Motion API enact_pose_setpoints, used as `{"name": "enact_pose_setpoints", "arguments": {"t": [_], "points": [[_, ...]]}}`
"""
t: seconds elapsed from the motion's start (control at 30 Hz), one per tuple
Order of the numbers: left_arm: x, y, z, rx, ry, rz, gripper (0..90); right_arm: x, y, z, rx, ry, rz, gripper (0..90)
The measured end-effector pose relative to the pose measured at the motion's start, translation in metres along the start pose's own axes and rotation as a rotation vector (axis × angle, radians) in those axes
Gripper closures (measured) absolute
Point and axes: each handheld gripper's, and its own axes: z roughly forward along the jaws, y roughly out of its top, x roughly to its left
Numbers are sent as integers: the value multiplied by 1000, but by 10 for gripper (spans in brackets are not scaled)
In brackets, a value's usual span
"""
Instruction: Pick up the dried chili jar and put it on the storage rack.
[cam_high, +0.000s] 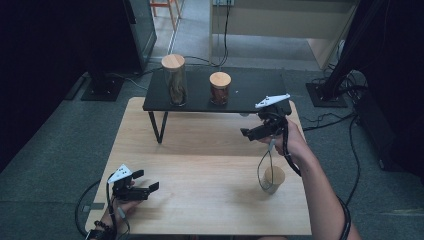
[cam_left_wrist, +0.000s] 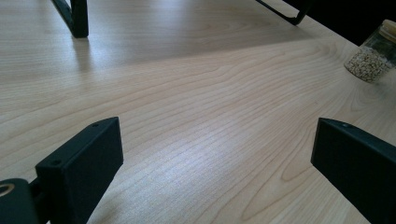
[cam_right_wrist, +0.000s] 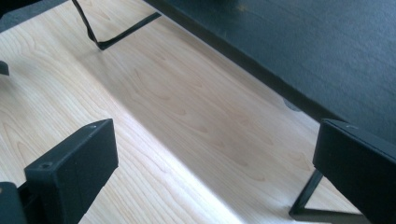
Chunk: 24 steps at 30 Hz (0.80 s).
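A low black shelf (cam_high: 240, 102) stands at the back of the wooden table (cam_high: 200, 200). On it are a tall glass jar (cam_high: 174, 80) and a shorter jar (cam_high: 220, 88), both with wooden lids. A third small jar (cam_high: 272, 179) with a wooden lid sits on the table at the front right; in the left gripper view this jar (cam_left_wrist: 371, 58) holds pale grains. My left gripper (cam_high: 146, 180) (cam_left_wrist: 215, 149) rests low at the front left, open and empty. My right gripper (cam_high: 252, 126) (cam_right_wrist: 215, 154) hovers just in front of the shelf (cam_right_wrist: 327, 46), open, with nothing between its jaws.
The shelf stands on thin black legs (cam_high: 159, 127) (cam_left_wrist: 77, 18) (cam_right_wrist: 310, 198) with a gap beneath it. The right gripper's cable (cam_high: 262, 167) loops down beside the small jar. Grey floor, black stands and cables surround the table.
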Motion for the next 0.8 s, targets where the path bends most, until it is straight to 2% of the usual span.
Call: {"name": "enact_pose_setpoints", "arguments": {"t": [0.27,0.8], "points": [[-1,1,0,4,4,1,22,6,-17,-10,10,-20,-17,0],[-3,1,1,9,17,-1,22,8,-55,-28,-2,-17,13,0]]}}
